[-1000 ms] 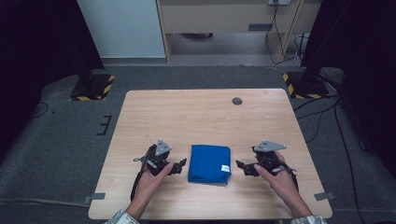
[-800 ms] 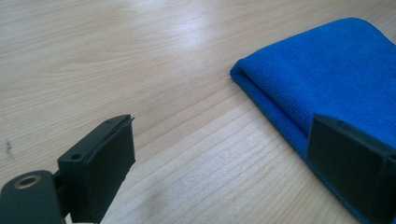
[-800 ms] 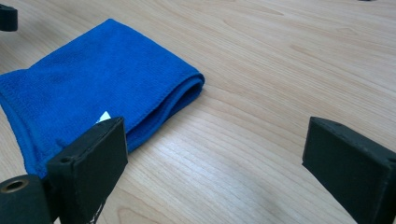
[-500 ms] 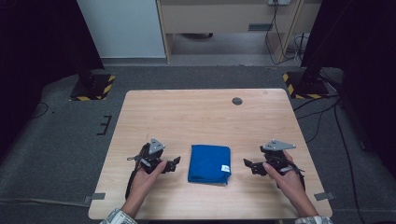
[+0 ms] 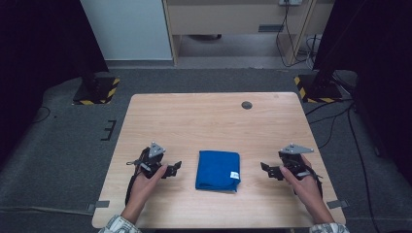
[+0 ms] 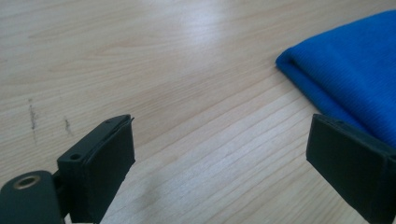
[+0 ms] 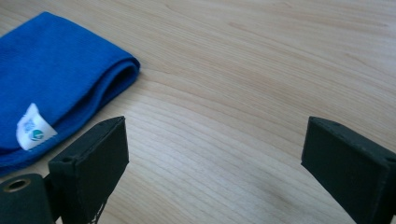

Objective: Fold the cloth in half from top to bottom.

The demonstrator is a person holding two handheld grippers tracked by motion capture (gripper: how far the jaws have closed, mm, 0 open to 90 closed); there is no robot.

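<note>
A folded blue cloth point(image 5: 218, 170) with a small white label point(image 5: 234, 174) lies on the wooden table point(image 5: 214, 121) near its front edge. My left gripper point(image 5: 174, 168) rests to the cloth's left, a short gap away, open and holding nothing. My right gripper point(image 5: 266, 170) sits to the cloth's right, a bit farther off, also open and holding nothing. The left gripper view has the cloth point(image 6: 355, 74) at upper right beyond the wide-apart jaws. In the right gripper view the cloth point(image 7: 51, 79) and its label point(image 7: 32, 128) lie at upper left, clear of the jaws.
A small dark round spot point(image 5: 247, 105) marks the table's far right area. Black stands with yellow-striped bases point(image 5: 97, 90) flank the table on the floor. A pale cabinet point(image 5: 228, 19) and cables lie beyond the far edge.
Both grippers have drawn back from the cloth's sides, the left one leftward and the right one rightward. The cloth stays folded in place.
</note>
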